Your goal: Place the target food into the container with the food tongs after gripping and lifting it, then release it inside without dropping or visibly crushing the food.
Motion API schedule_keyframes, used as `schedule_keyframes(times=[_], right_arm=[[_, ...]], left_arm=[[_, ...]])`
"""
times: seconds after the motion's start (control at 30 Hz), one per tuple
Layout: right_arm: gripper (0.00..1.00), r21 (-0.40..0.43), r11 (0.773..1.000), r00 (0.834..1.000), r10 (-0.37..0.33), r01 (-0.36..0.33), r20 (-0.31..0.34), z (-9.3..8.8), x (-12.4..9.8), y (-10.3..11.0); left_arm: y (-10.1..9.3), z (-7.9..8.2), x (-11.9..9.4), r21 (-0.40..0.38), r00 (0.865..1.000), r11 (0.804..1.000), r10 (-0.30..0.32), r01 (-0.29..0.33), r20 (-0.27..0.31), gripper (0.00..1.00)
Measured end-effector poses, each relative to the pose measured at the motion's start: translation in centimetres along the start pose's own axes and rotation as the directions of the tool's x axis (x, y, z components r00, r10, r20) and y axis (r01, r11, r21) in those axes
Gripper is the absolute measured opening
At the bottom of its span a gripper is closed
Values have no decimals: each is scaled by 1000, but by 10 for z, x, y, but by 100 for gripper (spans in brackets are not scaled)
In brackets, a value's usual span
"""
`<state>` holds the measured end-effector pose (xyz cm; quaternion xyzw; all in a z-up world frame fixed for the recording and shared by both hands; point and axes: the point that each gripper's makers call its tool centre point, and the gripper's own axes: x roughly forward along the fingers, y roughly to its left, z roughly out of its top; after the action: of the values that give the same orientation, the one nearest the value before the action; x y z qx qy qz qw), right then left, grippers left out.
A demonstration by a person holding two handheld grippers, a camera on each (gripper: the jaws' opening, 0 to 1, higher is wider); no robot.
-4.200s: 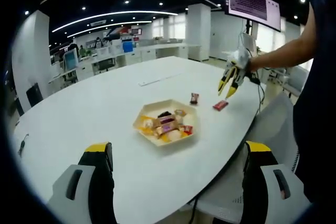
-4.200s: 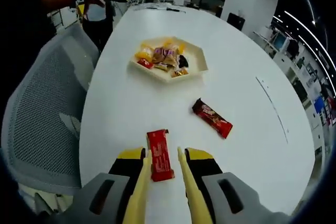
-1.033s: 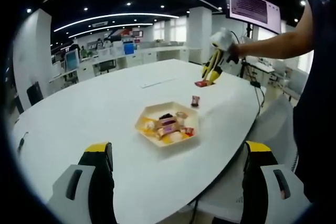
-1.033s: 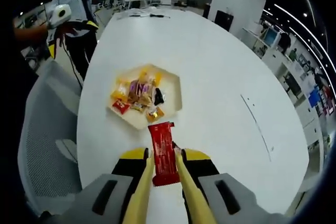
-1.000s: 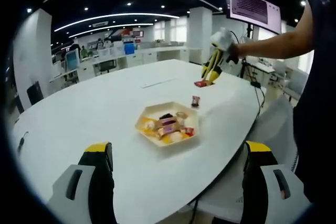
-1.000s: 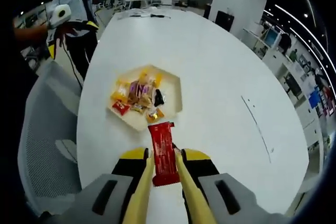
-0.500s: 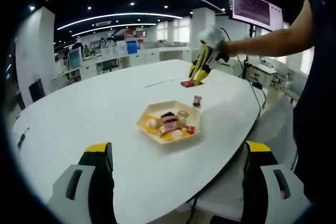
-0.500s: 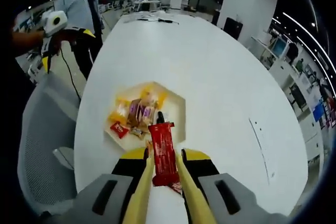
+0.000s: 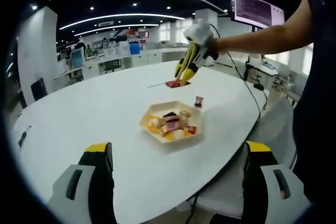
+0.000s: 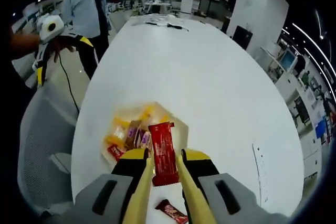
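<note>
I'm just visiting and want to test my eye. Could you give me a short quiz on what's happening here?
1. True or false: the right tongs hold a red snack bar.
2. What lies on the table near the bottom of the right gripper view?
A. a spoon
B. a second snack bar
C. a cup
3. Fill in: the tray is full of wrapped ____.

Key: 1 true; 2 B; 3 snacks.
</note>
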<state>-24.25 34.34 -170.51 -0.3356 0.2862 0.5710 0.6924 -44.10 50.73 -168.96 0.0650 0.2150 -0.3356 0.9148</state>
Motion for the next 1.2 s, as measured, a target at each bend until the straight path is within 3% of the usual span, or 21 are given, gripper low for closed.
schedule_keyframes(times=[0.27, 0.7, 1.2], right_arm=[[28, -49, 999, 1000, 15, -14, 15, 18, 15, 1], [30, -59, 998, 999, 15, -13, 39, 12, 8, -3], [30, -53, 998, 1000, -22, 22, 10, -26, -20, -19]], left_arm=[[4, -4, -6, -18, 1000, 1000, 18, -18, 6, 99], [5, -5, -6, -24, 1000, 999, 23, -22, 7, 99], [4, -2, -4, -15, 1000, 1000, 16, -16, 4, 99]])
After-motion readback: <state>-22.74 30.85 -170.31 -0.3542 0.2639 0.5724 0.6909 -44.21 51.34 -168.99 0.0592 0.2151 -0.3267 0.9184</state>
